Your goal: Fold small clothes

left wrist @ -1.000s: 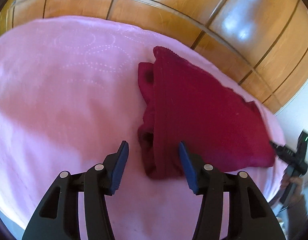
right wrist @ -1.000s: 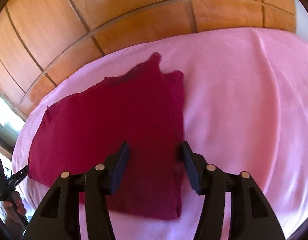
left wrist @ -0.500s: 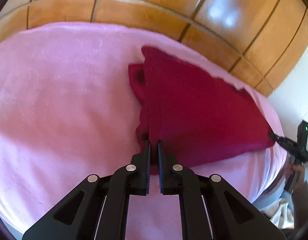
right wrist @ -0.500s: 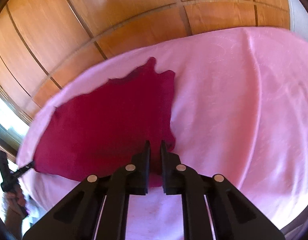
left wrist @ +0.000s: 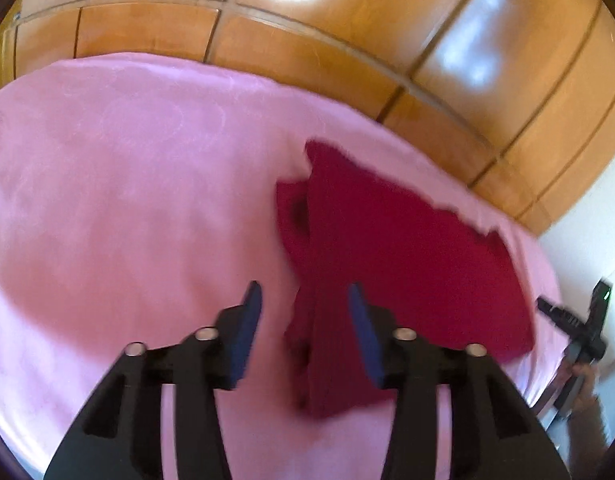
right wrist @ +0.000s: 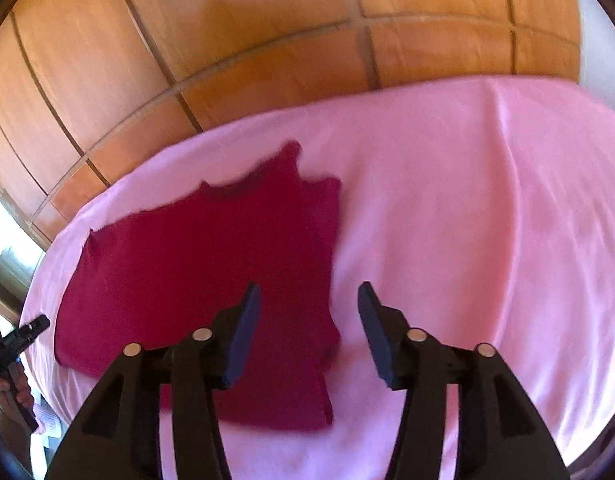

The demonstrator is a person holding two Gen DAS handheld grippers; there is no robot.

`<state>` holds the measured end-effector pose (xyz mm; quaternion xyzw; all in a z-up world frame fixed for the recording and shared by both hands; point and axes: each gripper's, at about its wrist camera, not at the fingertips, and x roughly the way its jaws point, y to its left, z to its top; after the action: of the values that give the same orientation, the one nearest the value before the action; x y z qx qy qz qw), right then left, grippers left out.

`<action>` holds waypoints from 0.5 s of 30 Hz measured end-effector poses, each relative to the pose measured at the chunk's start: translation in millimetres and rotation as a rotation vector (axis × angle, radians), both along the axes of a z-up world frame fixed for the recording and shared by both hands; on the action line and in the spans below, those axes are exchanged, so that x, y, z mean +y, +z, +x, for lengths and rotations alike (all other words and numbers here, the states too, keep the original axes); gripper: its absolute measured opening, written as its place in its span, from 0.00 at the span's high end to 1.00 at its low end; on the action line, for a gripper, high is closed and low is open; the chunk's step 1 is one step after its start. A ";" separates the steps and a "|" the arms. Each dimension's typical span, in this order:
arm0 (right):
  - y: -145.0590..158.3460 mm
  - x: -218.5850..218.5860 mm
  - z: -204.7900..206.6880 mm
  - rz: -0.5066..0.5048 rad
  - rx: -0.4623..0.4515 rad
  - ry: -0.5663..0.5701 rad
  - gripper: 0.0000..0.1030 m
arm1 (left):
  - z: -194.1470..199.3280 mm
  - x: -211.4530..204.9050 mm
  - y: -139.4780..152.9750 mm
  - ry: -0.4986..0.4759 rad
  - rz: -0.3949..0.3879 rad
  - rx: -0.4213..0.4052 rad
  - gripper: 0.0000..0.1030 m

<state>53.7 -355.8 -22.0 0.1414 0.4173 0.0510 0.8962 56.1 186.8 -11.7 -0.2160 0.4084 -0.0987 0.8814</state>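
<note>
A dark red garment (left wrist: 407, 264) lies partly folded on a pink blanket (left wrist: 127, 200); it also shows in the right wrist view (right wrist: 195, 272). My left gripper (left wrist: 305, 300) is open, its jaws standing either side of the garment's bunched left edge, above it and holding nothing. My right gripper (right wrist: 309, 300) is open over the garment's right edge, empty. The right gripper shows at the far right of the left wrist view (left wrist: 571, 328); the left gripper shows at the far left of the right wrist view (right wrist: 15, 340).
The pink blanket (right wrist: 487, 220) covers a bed. Wooden wardrobe panels (left wrist: 347, 20) stand behind it, also in the right wrist view (right wrist: 227, 40). A white wall (left wrist: 587, 232) is at the right.
Both grippers were open a second ago, shut on the garment's edges half a second ago, and now stand open again. The garment lies released on the blanket.
</note>
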 end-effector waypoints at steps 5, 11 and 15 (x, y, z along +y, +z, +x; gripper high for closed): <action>1.8 25.3 53.5 -0.069 -0.006 0.057 0.38 | 51.3 -14.3 -1.5 -0.024 -0.022 0.012 0.55; -10.1 25.7 120.5 -0.069 0.029 0.045 0.37 | 110.7 -27.0 -15.1 -0.031 0.002 0.083 0.55; -19.0 33.5 141.8 -0.093 0.057 0.095 0.56 | 132.9 -35.2 -19.9 -0.040 0.021 0.081 0.94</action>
<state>195.5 -322.3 -41.0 0.0812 0.4509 0.0699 0.8861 189.0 151.5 -31.6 -0.2021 0.4492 -0.1033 0.8641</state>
